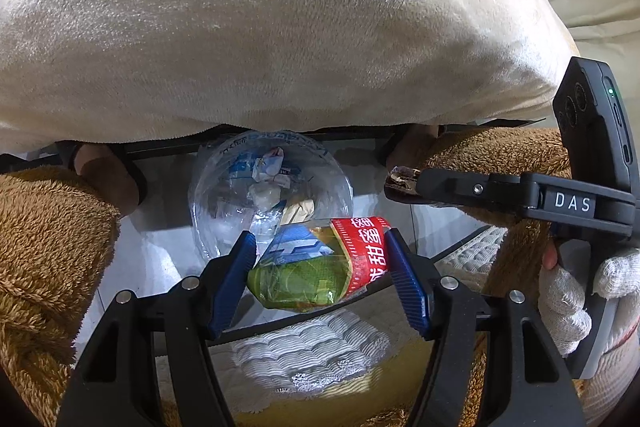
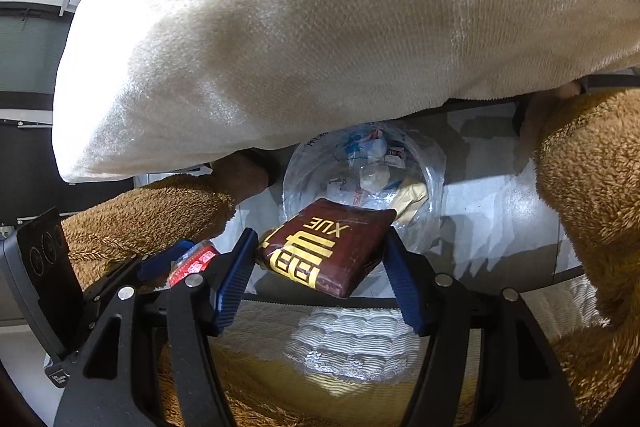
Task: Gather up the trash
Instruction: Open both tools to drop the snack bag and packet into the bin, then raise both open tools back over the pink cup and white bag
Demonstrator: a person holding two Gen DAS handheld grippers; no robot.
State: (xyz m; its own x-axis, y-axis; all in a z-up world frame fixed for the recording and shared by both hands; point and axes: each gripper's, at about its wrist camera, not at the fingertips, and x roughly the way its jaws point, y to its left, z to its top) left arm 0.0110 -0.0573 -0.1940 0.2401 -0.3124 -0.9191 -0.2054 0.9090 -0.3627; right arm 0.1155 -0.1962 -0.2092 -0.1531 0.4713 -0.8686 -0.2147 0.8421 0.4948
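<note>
Cushion point(image 1: 260, 27) hides far rim of trash bin point(image 1: 272, 187).

Both wrist views steeply down, close in; shared ahead: clear-lined bin point(image 1: 272, 195) point(image 2: 364, 183), cream cushion point(image 1: 280, 27) point(image 2: 320, 27) above, lace-edged cloth point(image 1: 312, 355) point(image 2: 348, 347) beneath.
</note>
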